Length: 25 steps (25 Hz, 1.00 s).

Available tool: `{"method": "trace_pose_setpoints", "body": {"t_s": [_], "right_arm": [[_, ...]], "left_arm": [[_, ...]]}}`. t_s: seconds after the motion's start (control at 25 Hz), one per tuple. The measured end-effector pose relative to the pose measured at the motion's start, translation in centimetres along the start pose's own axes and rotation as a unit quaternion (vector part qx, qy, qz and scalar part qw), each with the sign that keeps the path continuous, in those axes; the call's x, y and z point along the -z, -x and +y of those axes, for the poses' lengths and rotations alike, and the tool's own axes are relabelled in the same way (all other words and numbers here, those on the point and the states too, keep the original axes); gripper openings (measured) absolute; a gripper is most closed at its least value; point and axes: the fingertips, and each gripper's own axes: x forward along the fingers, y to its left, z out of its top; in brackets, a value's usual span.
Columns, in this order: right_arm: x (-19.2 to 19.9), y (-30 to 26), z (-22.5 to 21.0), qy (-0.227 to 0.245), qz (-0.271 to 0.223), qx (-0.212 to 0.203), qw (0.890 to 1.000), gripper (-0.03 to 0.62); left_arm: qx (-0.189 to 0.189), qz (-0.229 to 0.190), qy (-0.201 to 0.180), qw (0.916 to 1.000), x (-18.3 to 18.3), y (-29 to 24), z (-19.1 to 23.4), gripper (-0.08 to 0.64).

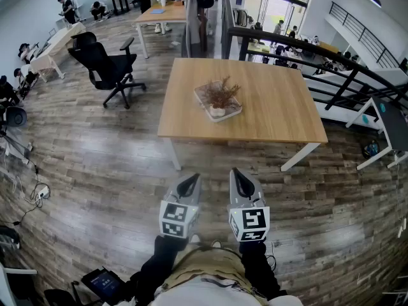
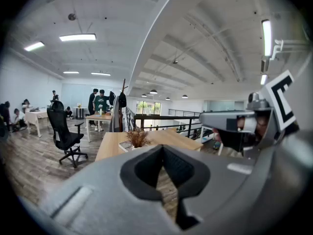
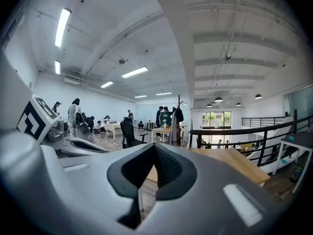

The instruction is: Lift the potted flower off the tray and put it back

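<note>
head view: potted flower (image 1: 220, 95) on tray (image 1: 233, 112)

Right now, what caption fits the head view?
Left gripper and right gripper, both shut, face the potted flower on its tray.

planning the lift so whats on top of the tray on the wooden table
On the tray stands one potted flower: brownish dried sprigs in a small pale pot. The sprigs overhang part of the tray, so anything small beneath them cannot be seen.
</note>
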Motion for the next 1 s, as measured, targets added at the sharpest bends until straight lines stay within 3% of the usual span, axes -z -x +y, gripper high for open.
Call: {"method": "trace_pose_setpoints", "body": {"t_s": [0.56, 1.0], "right_arm": [[1.2, -1.9, 3.3, 0.006, 0.007, 0.008, 1.000, 0.005], [2.4, -4.8, 6.8, -0.007, 0.013, -0.002, 1.000, 0.005]], "left_arm": [[0.005, 0.008, 0.009, 0.9999, 1.7, 1.6, 3.4, 0.002], [-0.026, 0.016, 0.034, 0.9990, 4.2, 3.8, 8.5, 0.002]]}}
